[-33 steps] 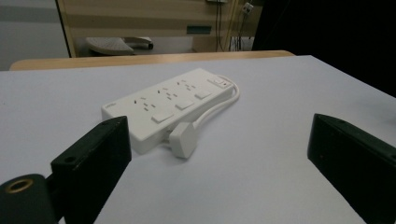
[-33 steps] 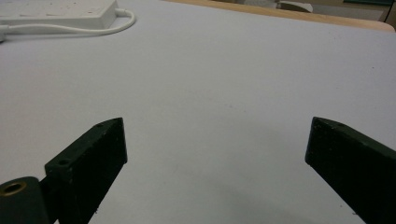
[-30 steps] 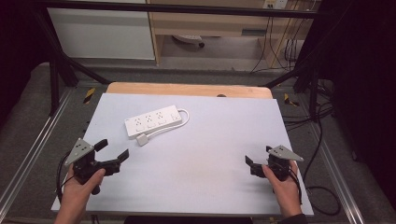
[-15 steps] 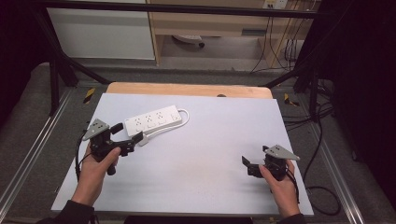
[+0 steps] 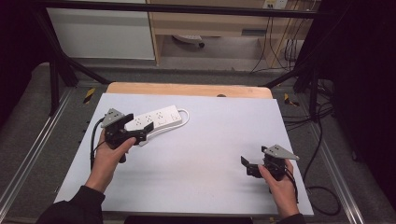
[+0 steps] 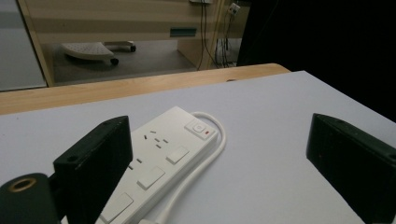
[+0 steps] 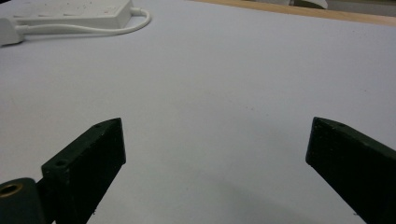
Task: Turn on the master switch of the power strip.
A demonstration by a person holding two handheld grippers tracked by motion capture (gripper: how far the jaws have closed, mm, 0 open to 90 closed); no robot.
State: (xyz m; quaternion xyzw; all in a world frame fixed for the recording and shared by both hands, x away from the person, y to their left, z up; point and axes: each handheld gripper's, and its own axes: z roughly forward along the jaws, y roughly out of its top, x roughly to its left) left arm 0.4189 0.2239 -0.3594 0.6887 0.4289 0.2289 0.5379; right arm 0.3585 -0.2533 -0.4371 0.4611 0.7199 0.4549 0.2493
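Left gripper (image 5: 140, 132) is held at the near end of the white power strip (image 5: 156, 118), jaws spread wide and grasping nothing; in the left gripper view the strip (image 6: 161, 161) is seen partly between the jaws, its cable (image 6: 198, 170) looped alongside. The strip lies flat on the pale surface (image 5: 205, 140), left of centre, towards the far edge. Right gripper (image 5: 249, 165) is held low over bare surface near the right front corner, well apart from the strip, jaws likewise released.
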